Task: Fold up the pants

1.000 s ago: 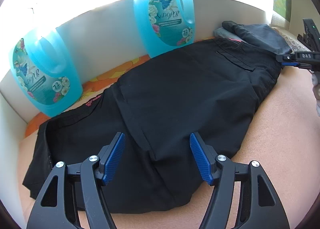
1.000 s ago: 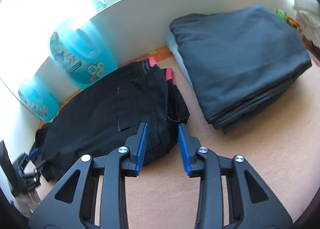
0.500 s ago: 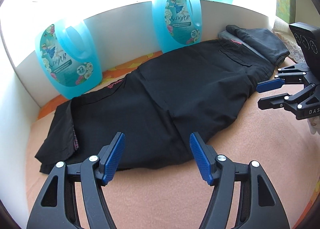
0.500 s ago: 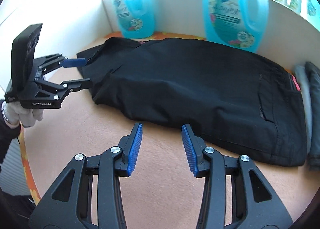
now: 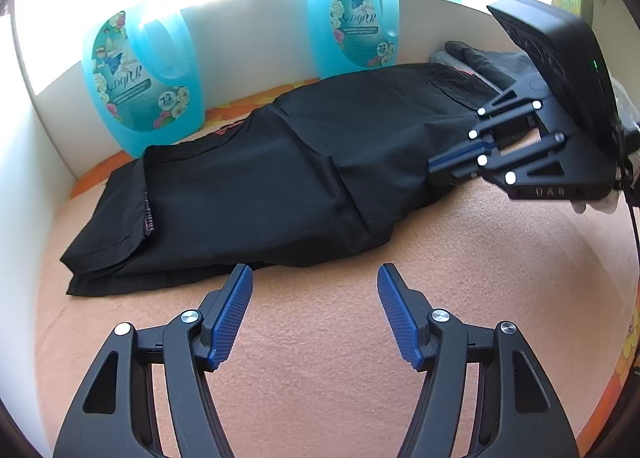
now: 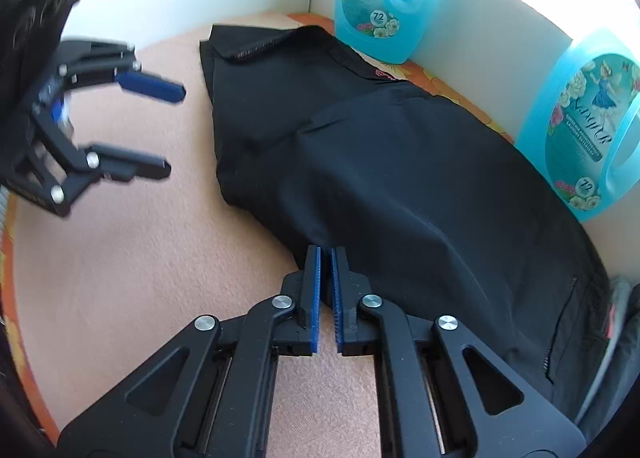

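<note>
At the near edge of the black pants (image 6: 400, 186), the right gripper (image 6: 325, 254) has just closed its jaws; the blue pads stand almost together with their tips at the hem of the cloth, and whether any fabric is really pinched between them cannot be told, since the tips sit right where the dark cloth begins. Across the surface, the left gripper (image 5: 314, 278) hangs with its jaws wide apart and nothing between them, just short of the pants' near edge over the peach blanket (image 5: 360, 338). The pants lie stretched lengthwise along the white back wall (image 5: 248, 30), folded leg on leg, with two blue detergent jugs (image 5: 140, 82) standing close behind them and a stack of dark folded clothes (image 5: 484, 58) at the waistband end. The likely risk is a thin bite: if the right pads caught only the top layer, or none, lifting would drag one leg loose and spoil the alignment. A sweep toward the wall could also knock a jug over, as both stand just beside the cloth.
</note>
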A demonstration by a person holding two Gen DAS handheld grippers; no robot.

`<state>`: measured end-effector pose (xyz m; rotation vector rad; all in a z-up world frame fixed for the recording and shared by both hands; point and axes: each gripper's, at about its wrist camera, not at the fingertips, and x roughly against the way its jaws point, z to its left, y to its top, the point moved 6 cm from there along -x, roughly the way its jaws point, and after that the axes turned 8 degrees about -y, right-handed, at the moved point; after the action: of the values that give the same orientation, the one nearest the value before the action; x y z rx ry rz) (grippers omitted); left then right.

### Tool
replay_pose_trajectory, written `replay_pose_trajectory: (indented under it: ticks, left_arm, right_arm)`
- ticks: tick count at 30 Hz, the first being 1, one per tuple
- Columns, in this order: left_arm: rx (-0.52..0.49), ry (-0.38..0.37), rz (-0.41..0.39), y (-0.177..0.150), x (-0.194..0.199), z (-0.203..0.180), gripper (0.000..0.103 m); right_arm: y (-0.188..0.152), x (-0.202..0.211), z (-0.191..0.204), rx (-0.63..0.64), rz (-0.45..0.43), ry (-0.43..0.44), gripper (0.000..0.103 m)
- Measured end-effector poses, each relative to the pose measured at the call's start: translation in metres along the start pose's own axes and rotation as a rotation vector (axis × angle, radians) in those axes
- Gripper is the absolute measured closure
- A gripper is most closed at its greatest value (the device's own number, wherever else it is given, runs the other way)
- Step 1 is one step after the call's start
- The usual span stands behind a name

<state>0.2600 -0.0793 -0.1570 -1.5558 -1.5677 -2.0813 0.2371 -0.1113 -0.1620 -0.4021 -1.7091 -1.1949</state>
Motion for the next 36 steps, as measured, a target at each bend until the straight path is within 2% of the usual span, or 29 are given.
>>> replay_pose_trajectory:
  ticks: [3, 7, 8, 9, 10, 11, 12, 13, 15, 17, 22, 25, 28, 33, 36]
  left_arm:
    - [-0.026, -0.018, 0.018, 0.002, -0.012, -0.008, 0.039]
    - [-0.055, -0.014, 0.031, 0.005, -0.023, -0.014, 0.039]
    - [-0.061, -0.005, 0.033, 0.005, -0.024, -0.012, 0.039]
    - [-0.057, -0.004, 0.033, 0.006, -0.025, -0.01, 0.039]
    - [-0.043, -0.011, 0.032, 0.006, -0.025, -0.007, 0.039]
    - [-0.028, -0.017, 0.029, 0.006, -0.024, -0.004, 0.039]
    - [-0.017, -0.017, 0.027, 0.006, -0.024, -0.001, 0.039]
    - [-0.013, -0.015, 0.027, 0.006, -0.023, 0.0, 0.039]
    - [-0.014, -0.01, 0.027, 0.005, -0.021, 0.001, 0.039]
    - [-0.019, -0.018, 0.027, 0.004, -0.019, -0.001, 0.039]
    - [-0.051, -0.06, 0.037, 0.007, -0.026, -0.017, 0.039]
    - [-0.057, -0.06, 0.039, 0.014, -0.038, -0.021, 0.039]
    - [-0.05, -0.058, 0.026, 0.026, -0.049, -0.021, 0.039]
    - [-0.022, -0.06, -0.054, 0.05, -0.053, -0.025, 0.039]
    - [-0.014, -0.09, -0.044, 0.054, -0.061, -0.031, 0.039]
  right_arm:
    - [0.011, 0.0, -0.018, -0.053, -0.015, -0.011, 0.101]
    - [0.01, 0.005, -0.015, -0.049, -0.004, 0.059, 0.099]
    - [0.005, 0.006, -0.01, -0.028, 0.004, 0.074, 0.084]
    - [0.002, 0.008, -0.005, -0.003, 0.0, 0.071, 0.055]
    - [-0.001, 0.009, 0.001, 0.027, -0.014, 0.055, 0.043]
    - [-0.005, 0.007, 0.008, 0.063, -0.013, 0.043, 0.039]
    - [-0.009, 0.003, 0.014, 0.098, 0.002, 0.025, 0.042]
    - [-0.011, -0.003, 0.017, 0.125, 0.014, -0.002, 0.048]
    - [-0.011, -0.013, 0.02, 0.147, 0.034, -0.033, 0.087]
    - [-0.003, -0.012, 0.014, 0.097, 0.018, 0.007, 0.097]
    - [0.019, -0.004, -0.019, -0.082, -0.027, 0.108, 0.099]
    - [0.026, -0.006, -0.037, -0.184, -0.034, 0.17, 0.099]
    - [0.032, -0.006, -0.044, -0.217, -0.046, 0.176, 0.099]
    - [0.035, -0.003, -0.051, -0.27, -0.058, 0.21, 0.099]
    - [0.039, 0.0, -0.058, -0.337, -0.079, 0.266, 0.099]
